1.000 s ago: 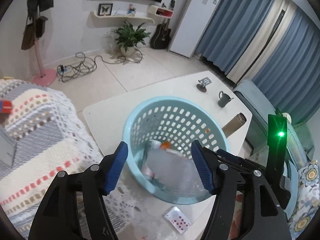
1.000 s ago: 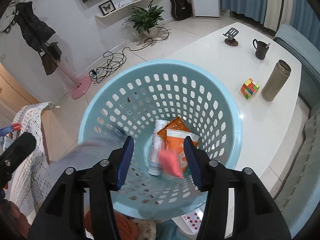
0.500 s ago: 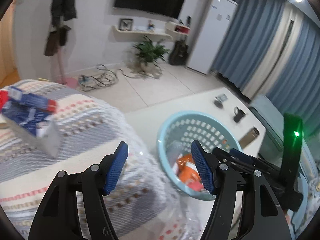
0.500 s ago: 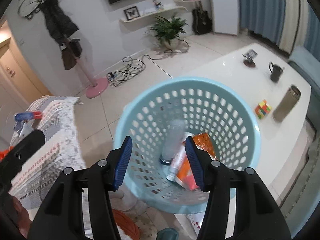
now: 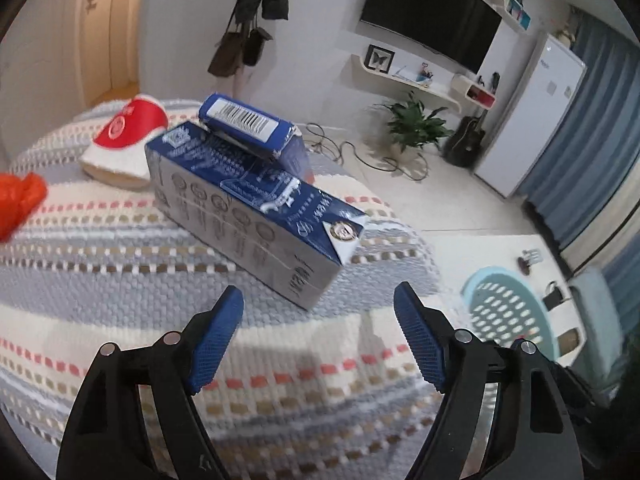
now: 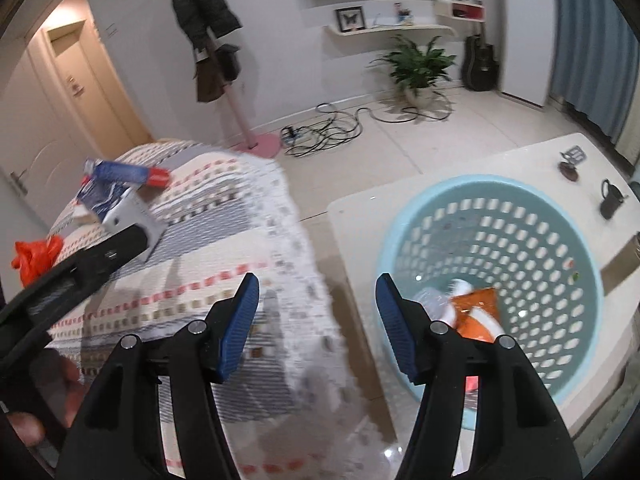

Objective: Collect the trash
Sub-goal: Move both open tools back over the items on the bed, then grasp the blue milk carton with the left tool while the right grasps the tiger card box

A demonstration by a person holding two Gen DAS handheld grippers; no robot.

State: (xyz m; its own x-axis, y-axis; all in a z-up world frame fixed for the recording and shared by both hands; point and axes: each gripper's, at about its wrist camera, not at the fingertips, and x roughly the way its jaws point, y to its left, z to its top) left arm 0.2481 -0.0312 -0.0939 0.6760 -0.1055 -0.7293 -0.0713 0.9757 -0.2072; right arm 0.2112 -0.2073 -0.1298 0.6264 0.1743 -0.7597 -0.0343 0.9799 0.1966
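Both sets of tongs are empty right now. My left tongs (image 5: 319,340) are spread wide, having just opened further, with nothing between the blue pads. They're angled down over the knitted striped blanket (image 5: 120,280), and the big blue milk carton (image 5: 248,204) lies on that blanket just ahead of the tips, not touching them. On top of the carton sits a smaller blue box (image 5: 244,120) with a barcode. Behind the carton there's a red and white paper cup (image 5: 124,140) lying on its side, and off to the carton's left a crumpled orange bag (image 5: 18,200) at the picture's edge.

My right tongs (image 6: 316,320) are about half open, also just widened, holding nothing. From that view the carton (image 6: 108,196) is far left of them on the blanket. Right of the tongs is the light blue basket (image 6: 560,248) on the white worktop (image 6: 360,216), with an orange snack packet (image 6: 478,312), a clear plastic bottle (image 6: 430,300) and a white tube already lying in its bottom. Beyond the basket, a dark mug (image 6: 612,200) stands on the worktop.
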